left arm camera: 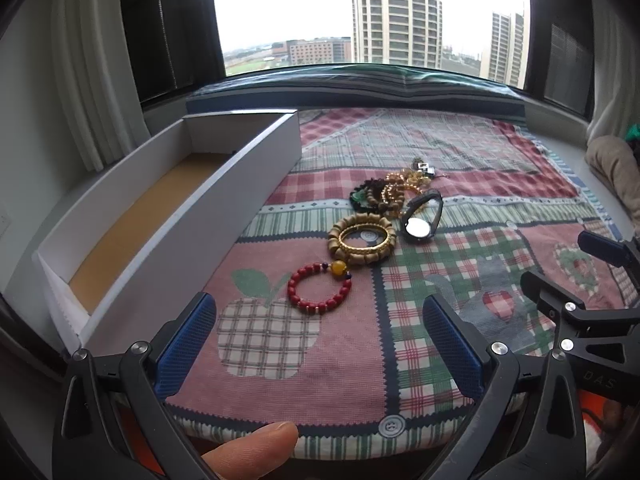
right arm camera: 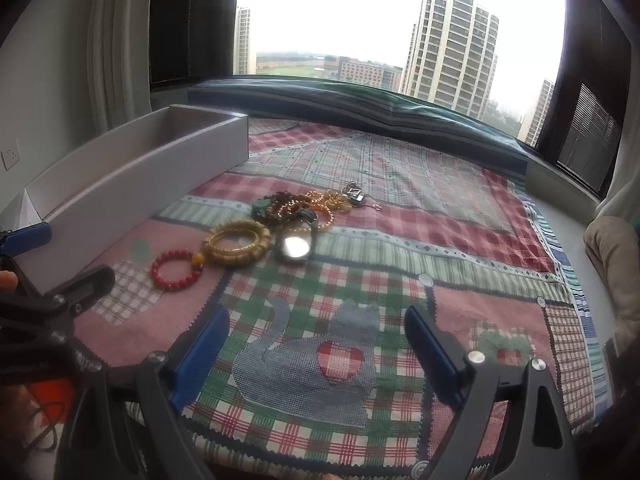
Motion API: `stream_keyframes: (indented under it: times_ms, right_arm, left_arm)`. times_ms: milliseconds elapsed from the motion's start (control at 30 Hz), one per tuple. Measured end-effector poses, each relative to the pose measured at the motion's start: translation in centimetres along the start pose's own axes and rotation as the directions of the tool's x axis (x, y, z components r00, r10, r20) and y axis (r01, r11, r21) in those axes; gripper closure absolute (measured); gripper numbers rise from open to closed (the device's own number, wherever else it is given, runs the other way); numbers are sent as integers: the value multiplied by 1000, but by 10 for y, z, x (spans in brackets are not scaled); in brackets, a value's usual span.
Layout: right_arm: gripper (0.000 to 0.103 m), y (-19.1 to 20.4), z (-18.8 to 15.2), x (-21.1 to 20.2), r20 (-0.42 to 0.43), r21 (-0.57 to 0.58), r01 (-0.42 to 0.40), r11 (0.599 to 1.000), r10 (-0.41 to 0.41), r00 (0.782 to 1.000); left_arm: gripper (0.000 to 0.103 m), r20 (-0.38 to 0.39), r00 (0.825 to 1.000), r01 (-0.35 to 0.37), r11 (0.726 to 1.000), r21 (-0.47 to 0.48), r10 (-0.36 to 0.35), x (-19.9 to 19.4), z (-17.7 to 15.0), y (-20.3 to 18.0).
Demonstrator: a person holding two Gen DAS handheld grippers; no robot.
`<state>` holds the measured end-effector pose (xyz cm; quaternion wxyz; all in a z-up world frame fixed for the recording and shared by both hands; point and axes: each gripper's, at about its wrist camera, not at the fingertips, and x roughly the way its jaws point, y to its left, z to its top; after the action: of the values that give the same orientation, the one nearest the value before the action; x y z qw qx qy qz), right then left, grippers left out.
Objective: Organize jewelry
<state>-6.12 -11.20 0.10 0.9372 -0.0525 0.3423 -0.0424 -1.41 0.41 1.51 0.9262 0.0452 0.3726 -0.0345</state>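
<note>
You are holding both hand-held grippers released: left hand-held gripper [left arm camera: 320, 340], right hand-held gripper [right arm camera: 316, 344]. Approaching the red bead bracelet [left arm camera: 320, 288], straddle its rim before carrying it to the white box [left arm camera: 168, 216].

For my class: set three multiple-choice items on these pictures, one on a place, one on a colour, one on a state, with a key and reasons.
1. Where does the long white cardboard box stand relative to the jewellery pile?
A. to its left
B. to its right
C. on top of it

2. What colour is the bead bracelet nearest the left gripper?
A. blue
B. red
C. white

3. How is the right gripper?
A. shut on a watch
B. shut and empty
C. open and empty

Key: 1 A, the box lies along the quilt's left edge. 2 B, red beads with one amber bead. 3 C, its blue pads stand wide apart over bare quilt.
</note>
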Motion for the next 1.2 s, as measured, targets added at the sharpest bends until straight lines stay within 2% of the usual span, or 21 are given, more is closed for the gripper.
stream_keyframes:
  times_ms: [200,533,1200]
  right_arm:
    - [12,-2,-2,-1,2,7,1,1000,-1,1000]
    - [12,-6,-7,-1,0,22,9,1000,-9,1000]
    - [12,-10,-10,0,-6,31,18,999,-18,1000]
  left_arm:
    - [0,-3,1000,20,1000,-1,-20,1,-1,-3]
    - [0,30,999,24,998,51,-26,-6,-3,-17]
    - [0,-23,1000,1,1000,29,0,4,-6,-11]
